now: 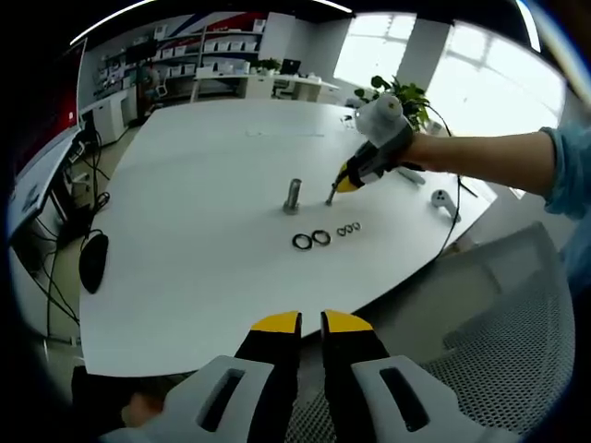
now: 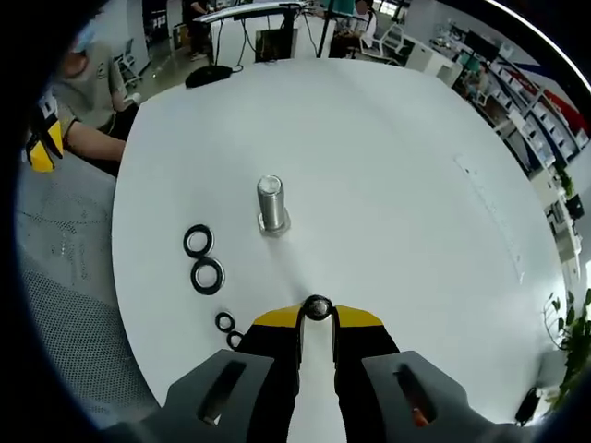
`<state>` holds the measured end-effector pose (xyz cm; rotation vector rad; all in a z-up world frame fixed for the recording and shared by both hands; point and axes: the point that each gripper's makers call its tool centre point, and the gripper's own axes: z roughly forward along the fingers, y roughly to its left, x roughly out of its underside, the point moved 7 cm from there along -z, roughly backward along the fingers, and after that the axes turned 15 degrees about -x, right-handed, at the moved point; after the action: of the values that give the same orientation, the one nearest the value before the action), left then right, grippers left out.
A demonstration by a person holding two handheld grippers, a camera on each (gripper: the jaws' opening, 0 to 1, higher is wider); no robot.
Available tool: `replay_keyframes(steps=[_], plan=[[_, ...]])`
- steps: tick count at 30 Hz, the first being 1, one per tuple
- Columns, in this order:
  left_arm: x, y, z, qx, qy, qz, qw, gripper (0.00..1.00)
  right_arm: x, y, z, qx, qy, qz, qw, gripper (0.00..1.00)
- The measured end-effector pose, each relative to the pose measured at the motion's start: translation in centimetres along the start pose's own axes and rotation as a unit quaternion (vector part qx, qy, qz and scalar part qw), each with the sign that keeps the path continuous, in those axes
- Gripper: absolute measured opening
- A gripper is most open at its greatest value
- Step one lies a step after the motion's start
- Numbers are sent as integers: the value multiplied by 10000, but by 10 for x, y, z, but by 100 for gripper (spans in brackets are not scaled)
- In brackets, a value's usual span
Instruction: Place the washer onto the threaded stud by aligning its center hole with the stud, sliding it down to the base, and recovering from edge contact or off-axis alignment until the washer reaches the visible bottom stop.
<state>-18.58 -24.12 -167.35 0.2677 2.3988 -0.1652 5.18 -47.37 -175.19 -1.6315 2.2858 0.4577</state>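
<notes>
I count one threaded stud, two large black rings, two small rings, and one held washer.

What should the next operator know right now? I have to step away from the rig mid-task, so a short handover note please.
Right gripper: shut on a small washer at its jaw tips, held short of the threaded stud, not yet over it.
Left gripper: jaws nearly together, nothing between them, held back off the near edge of the white table.
Stud stands upright mid-table. Two large dark washers and a few smaller ones lie loose on the table beside it.
Done: washer picked up.
Left: centre its hole over the stud, slide it down to the base.
</notes>
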Motion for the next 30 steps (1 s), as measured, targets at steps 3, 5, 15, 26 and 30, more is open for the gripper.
replay_keyframes(steps=[3,5,15,26,30], plan=[[1,0,0,-9,20,-8,10000,6,4,0,9,-25,91,16,10000,13],[1,0,0,-12,33,-14,10000,6,7,0,15,-51,121,15,9999,13],[1,1,1,-25,54,-35,10000,6,18,2,30,-110,290,-59,9995,14],[2,0,1,-17,71,-3,10000,6,24,20,-4,-409,64,-95,9991,17],[2,-1,0,2,69,23,10000,6,29,36,-28,-527,-67,-158,9985,17]])
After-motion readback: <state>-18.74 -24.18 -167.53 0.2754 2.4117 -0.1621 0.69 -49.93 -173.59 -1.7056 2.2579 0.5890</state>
